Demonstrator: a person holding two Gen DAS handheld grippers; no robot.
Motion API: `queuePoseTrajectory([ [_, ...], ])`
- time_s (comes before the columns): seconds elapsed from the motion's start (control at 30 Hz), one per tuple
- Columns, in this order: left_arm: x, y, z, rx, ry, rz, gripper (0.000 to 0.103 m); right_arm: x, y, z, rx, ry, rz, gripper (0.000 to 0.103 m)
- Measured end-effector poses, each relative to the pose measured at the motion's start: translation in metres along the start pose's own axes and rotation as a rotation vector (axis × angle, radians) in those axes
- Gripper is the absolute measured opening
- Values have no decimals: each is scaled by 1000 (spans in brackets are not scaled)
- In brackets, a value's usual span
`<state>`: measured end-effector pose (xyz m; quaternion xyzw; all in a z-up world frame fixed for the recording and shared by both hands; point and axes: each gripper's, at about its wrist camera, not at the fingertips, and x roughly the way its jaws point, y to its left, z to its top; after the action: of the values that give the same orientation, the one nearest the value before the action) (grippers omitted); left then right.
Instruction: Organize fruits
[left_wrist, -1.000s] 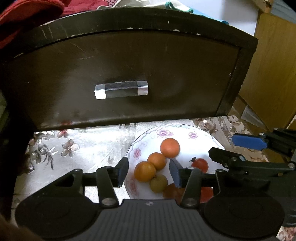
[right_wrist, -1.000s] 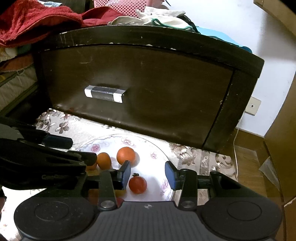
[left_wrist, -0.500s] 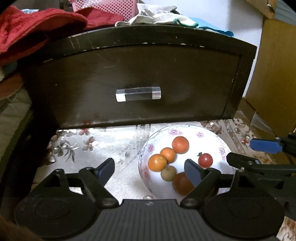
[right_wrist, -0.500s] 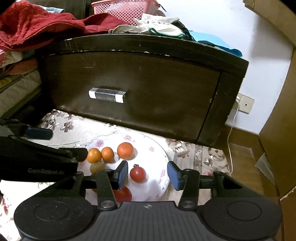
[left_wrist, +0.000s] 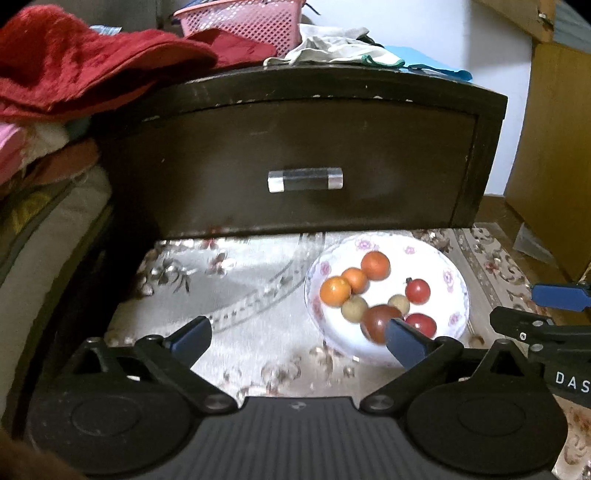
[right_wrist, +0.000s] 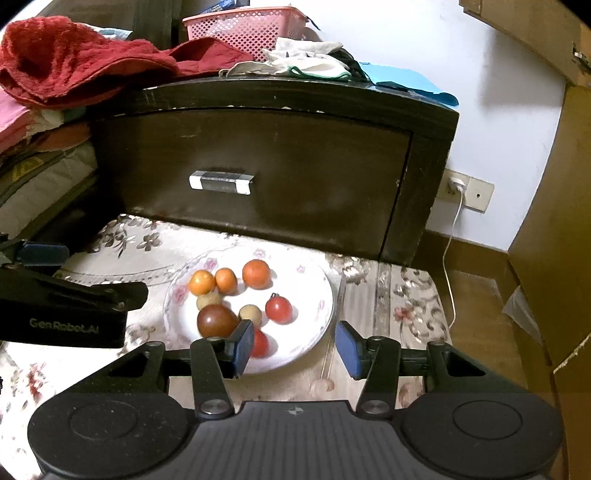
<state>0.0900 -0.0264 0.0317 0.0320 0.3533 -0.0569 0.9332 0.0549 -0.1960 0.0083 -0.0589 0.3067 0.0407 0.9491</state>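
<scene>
Both grippers released, holding nothing: left gripper (left_wrist: 297, 338), right gripper (right_wrist: 294, 349). White floral plate (right_wrist: 317, 325) with round fruits just ahead. Advice: approach dark red tomato (right_wrist: 217, 320) squarely, close gently, avoid bruising neighbours.

The plate (right_wrist: 314, 325) looks like glossy glazed ceramic with a printed floral rim. Under it the cloth (right_wrist: 406, 306) is a shiny woven fabric with a flower pattern. The drawer (right_wrist: 314, 173) is dark varnished wood, scuffed along its edges, with a metal-capped handle (right_wrist: 220, 182). The towel (right_wrist: 55, 62) is fuzzy red cloth; the basket (right_wrist: 243, 26) is pink perforated plastic.
</scene>
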Motion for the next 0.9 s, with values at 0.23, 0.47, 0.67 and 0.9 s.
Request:
queuePoseTrajectory([
  [0.23, -17, 10, -15, -51, 9, -23, 103, -21, 8, -13, 8, 1, 25, 45],
  [0.47, -32, 6, -31, -55, 30, -17, 103, -37, 17, -24, 3, 3, 43, 45],
  [0.67, -39, 4, -49, -76, 76, -53, 103, -45, 18, -33, 30, 20, 47, 46],
  [0.9, -49, -9, -64, -16, 69, 13, 103, -51, 23, -44, 35, 46, 52, 46],
])
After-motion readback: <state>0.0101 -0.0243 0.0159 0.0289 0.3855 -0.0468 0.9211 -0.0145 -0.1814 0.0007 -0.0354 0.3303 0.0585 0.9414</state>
